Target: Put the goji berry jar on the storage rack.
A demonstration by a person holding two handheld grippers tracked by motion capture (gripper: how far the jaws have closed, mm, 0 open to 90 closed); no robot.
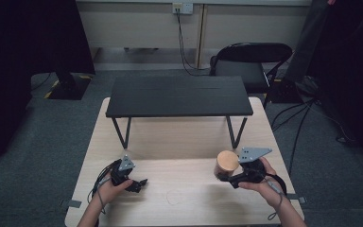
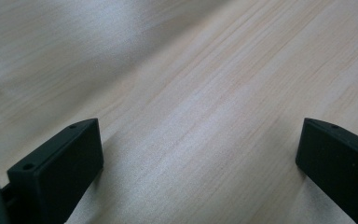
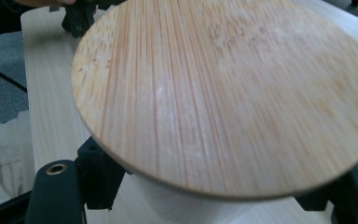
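We scan for lettering and find none we can read: no label, brand, number or sign anywhere in these views.

Two black grippers are seen: the left gripper (image 1: 139, 183) at seven o'clock, the right gripper (image 1: 227, 174) at five o'clock, each topped by a grey three-cornered plate and trailed by a dark cable.
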